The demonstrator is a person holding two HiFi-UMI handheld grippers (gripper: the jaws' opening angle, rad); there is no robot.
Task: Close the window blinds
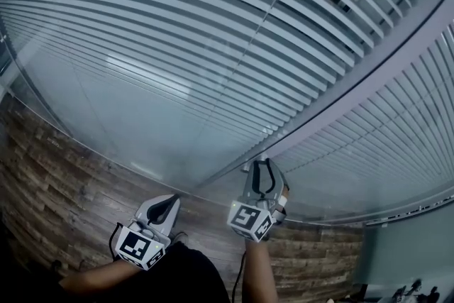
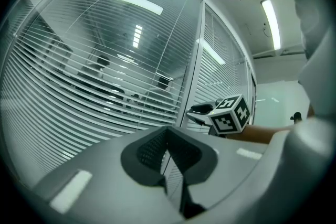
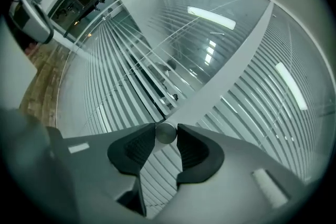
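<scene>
White slatted window blinds [image 1: 213,46] hang behind glass, split by a grey frame post [image 1: 369,74]; their slats stand partly tilted with gaps between them. My right gripper [image 1: 261,162] reaches the foot of that post. In the right gripper view it [image 3: 166,135] is shut on a small round metal knob [image 3: 166,132], which sits between the two dark pads. My left gripper [image 1: 172,199] hangs lower and to the left, away from the glass. Its jaws [image 2: 168,131] meet at the tips with nothing between them. The left gripper view also shows the right gripper's marker cube [image 2: 231,114].
A wood-plank floor [image 1: 64,181] runs below the glass wall. The lower glass pane [image 1: 142,124] has no slats over it. A grey wall [image 1: 404,252] stands at the right. A forearm [image 1: 259,273] leads up to the right gripper.
</scene>
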